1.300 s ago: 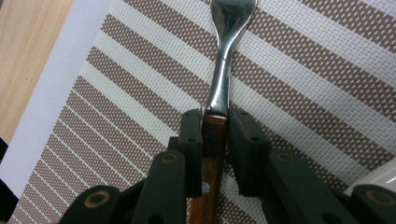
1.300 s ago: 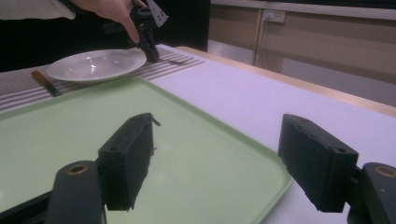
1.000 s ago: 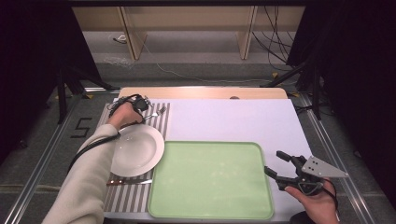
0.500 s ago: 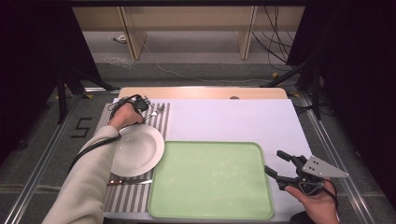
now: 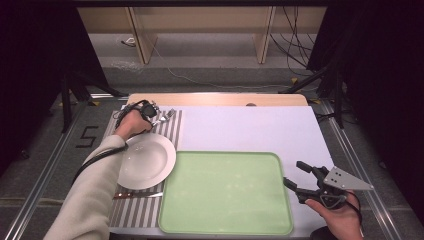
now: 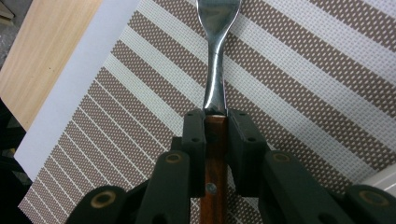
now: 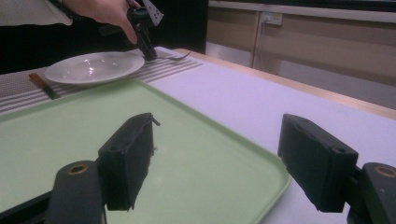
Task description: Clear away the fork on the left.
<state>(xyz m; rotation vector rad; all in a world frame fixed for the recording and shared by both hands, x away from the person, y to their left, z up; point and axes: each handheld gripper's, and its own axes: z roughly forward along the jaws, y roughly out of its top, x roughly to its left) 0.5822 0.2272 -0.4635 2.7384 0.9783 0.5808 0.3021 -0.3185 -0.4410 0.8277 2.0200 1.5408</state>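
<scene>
A fork point(image 6: 215, 70) with a wooden handle lies on the striped placemat point(image 6: 303, 84) at the table's far left. My left gripper point(image 6: 215, 135) is shut on that handle, pointing down at the mat, and the metal neck sticks out beyond the jaws. From above, the left gripper point(image 5: 152, 114) sits just past the white plate point(image 5: 145, 160), with the fork's tines point(image 5: 169, 115) to its right. My right gripper point(image 5: 294, 174) rests open at the front right, beside the right rim of the green tray point(image 5: 225, 192), with nothing between its jaws point(image 7: 224, 158).
A wooden-handled knife point(image 5: 137, 195) lies on the placemat in front of the plate. The bare tray takes up the front middle. White table surface point(image 5: 250, 130) stretches behind it, with a wooden strip point(image 5: 215, 99) along the far edge.
</scene>
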